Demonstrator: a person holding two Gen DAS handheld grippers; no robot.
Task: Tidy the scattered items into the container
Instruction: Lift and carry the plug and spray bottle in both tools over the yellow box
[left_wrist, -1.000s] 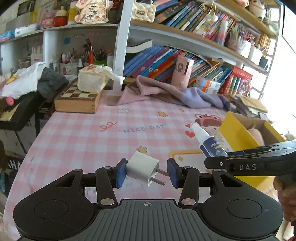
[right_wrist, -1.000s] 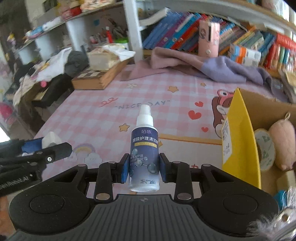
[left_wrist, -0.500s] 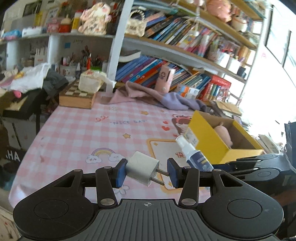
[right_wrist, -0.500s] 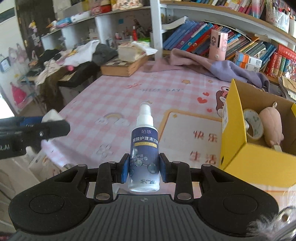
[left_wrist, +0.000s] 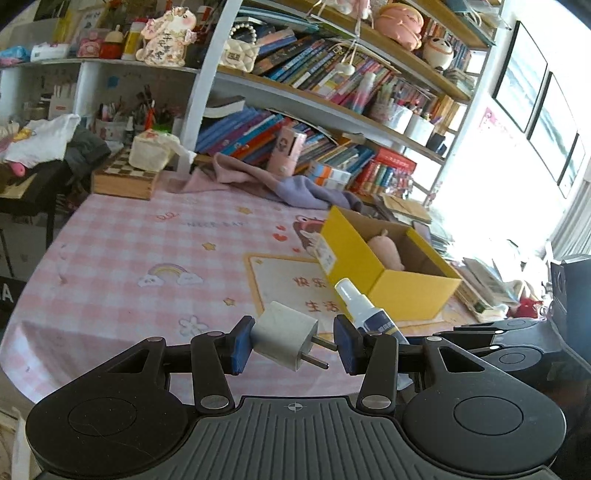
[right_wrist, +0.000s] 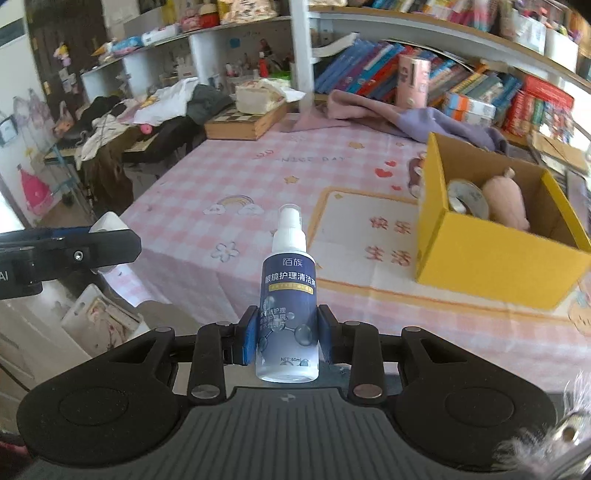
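Off the near edge of the tabletop (right_wrist: 258, 192), both tongs hang loaded and face the yellow box (right_wrist: 491, 254), which sits on the tabletop toward its right side with its open top up. The right tongs (right_wrist: 287, 334) are clamped on a spray bottle (right_wrist: 288, 302), pads pressed to its lower body; the bottle stands upright, nozzle pointing away from the hand, its long axis along the fingers. From these tongs the box lies ahead and to the right, nearer than it is to the other hand, so the right hand looks the likelier to reach it first.

The left tongs (left_wrist: 291, 345) are clamped on a white charger plug (left_wrist: 286, 339): one pad bears on its flat back, the other meets the tip of a prong, and the block sits tilted between them, prongs pointing right. That hold looks thin, and a jolt could twist the plug loose. From here the box (left_wrist: 384, 273) is also ahead and to the right, with the right tongs and bottle (left_wrist: 365, 314) in between, just beside the left pair.

Inside the box a pink plush toy (right_wrist: 506, 199) and a tape roll (right_wrist: 467, 199) already lie against the far side, leaving bare floor at the near wall. Both tongs point downward at a slant, the right more steeply. Each load must clear the near wall before release.
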